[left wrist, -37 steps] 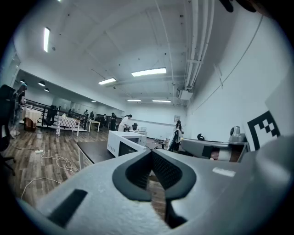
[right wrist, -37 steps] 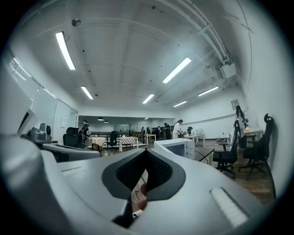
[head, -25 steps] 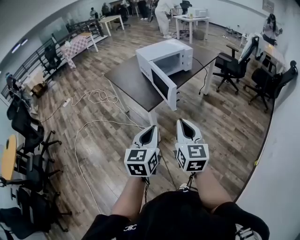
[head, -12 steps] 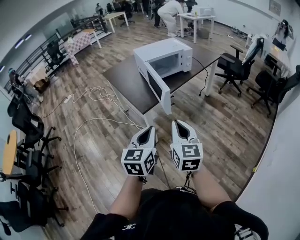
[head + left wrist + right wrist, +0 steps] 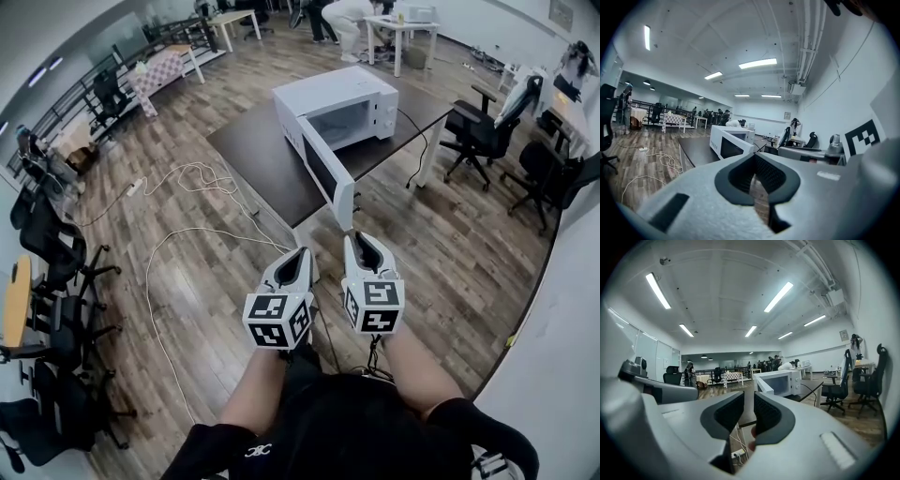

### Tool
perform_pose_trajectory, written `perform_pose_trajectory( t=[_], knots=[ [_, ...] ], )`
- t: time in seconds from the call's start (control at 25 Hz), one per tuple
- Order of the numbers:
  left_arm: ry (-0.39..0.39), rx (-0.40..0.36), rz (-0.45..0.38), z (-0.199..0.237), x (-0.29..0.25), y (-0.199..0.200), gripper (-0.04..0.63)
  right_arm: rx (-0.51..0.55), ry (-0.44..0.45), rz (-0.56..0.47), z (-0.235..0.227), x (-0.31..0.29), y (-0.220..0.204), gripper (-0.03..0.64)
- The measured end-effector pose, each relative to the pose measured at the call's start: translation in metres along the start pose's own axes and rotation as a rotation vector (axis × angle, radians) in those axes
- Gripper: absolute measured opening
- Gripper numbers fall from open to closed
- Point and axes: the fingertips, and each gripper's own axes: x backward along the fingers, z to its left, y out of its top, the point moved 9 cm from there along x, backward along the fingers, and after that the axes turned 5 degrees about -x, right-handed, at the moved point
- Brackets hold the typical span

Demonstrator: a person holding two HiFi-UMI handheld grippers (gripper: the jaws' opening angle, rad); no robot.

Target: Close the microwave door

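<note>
A white microwave stands on a dark table. Its door hangs wide open and juts out over the table's near edge. Both grippers are held side by side in the air, short of the table and pointing at the door. My left gripper is shut and empty; its view shows the microwave ahead. My right gripper sits just below the door's lower corner. Its jaws have just been opening, and they stand apart with nothing between them. The right gripper view shows the microwave beyond.
Black office chairs stand right of the table, with more chairs at the left wall. White cables trail over the wooden floor. The microwave's cord hangs off the table's right side. People work at far tables.
Both grippers have come forward towards the table, so the open door now lies just ahead of the right gripper's tips. The microwave and its door have not moved.
</note>
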Motion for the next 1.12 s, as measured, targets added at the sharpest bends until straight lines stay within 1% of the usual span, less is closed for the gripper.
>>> perform_pose_trajectory(
  t=[0.12,0.24,0.4,0.48,0.56,0.64,0.76,1.0,1.12],
  knots=[
    [-0.037,-0.009,0.001,0.025,-0.025,0.003,0.008,0.0,-0.053,0.006,0.0,-0.032,-0.003,0.094],
    [-0.073,-0.007,0.006,0.056,-0.05,0.011,0.008,-0.017,-0.11,0.03,0.0,-0.071,-0.008,0.101],
    [-0.115,-0.018,0.011,0.096,-0.084,0.022,0.008,-0.056,-0.217,0.079,-0.003,-0.128,-0.022,0.107],
    [-0.127,-0.015,0.02,0.113,-0.1,0.023,0.008,-0.057,-0.268,0.096,-0.005,-0.151,-0.027,0.138],
    [-0.142,-0.004,0.032,0.128,-0.114,0.023,0.008,-0.055,-0.327,0.099,-0.008,-0.17,-0.03,0.153],
    [-0.163,0.0,0.047,0.142,-0.128,0.024,0.008,-0.058,-0.385,0.102,-0.01,-0.185,-0.029,0.167],
    [-0.199,-0.01,0.067,0.158,-0.148,0.027,0.008,-0.056,-0.463,0.105,-0.01,-0.201,-0.029,0.166],
    [-0.283,-0.038,0.099,0.174,-0.189,0.031,0.008,-0.06,-0.525,0.112,-0.013,-0.222,-0.037,0.164],
    [-0.318,-0.04,0.112,0.183,-0.201,0.027,0.008,-0.052,-0.582,0.109,-0.015,-0.231,-0.041,0.164]
  ],
)
